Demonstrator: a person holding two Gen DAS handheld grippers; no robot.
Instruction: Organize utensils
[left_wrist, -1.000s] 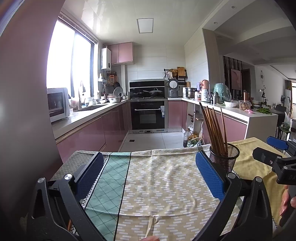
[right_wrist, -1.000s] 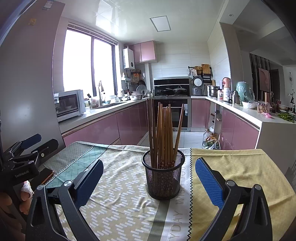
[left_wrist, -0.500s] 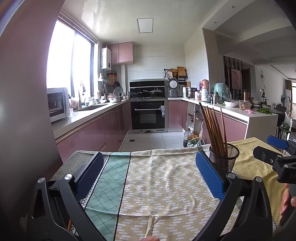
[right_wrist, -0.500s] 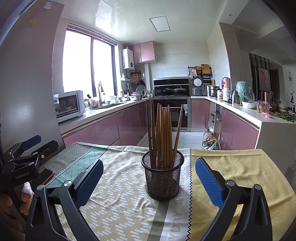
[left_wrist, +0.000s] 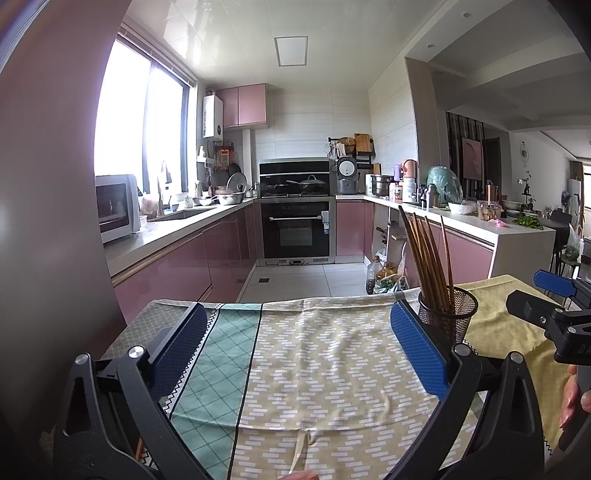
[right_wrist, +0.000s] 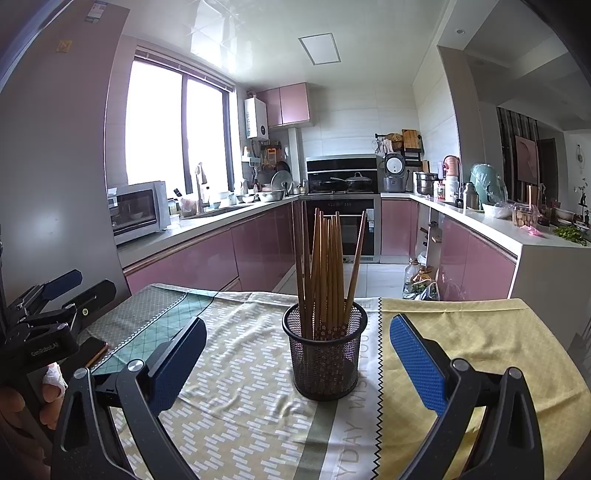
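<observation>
Pink-cabinet kitchen behind, a patchwork tablecloth (right_wrist: 236, 402) in green, beige and yellow carries the black wire-mesh holder (right_wrist: 325, 354), upright, with the brown wooden chopsticks (right_wrist: 325, 266) bunched inside. Right gripper (right_wrist: 295, 360) hovers just before it, spread wide, empty. Left gripper (left_wrist: 299, 343), equally wide and empty, hangs over bare cloth. Sorting looks finished, perhaps; no loose utensil shows, so next means checking or withdrawing.

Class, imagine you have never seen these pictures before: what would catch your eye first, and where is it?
First, the black mesh cup full of chopsticks, standing upright on the patterned tablecloth straight ahead of the open right gripper. The left gripper is open too, over bare cloth, with the cup off to its right. Behind lies a pink-cabinet kitchen with a black oven at the far wall.
</observation>
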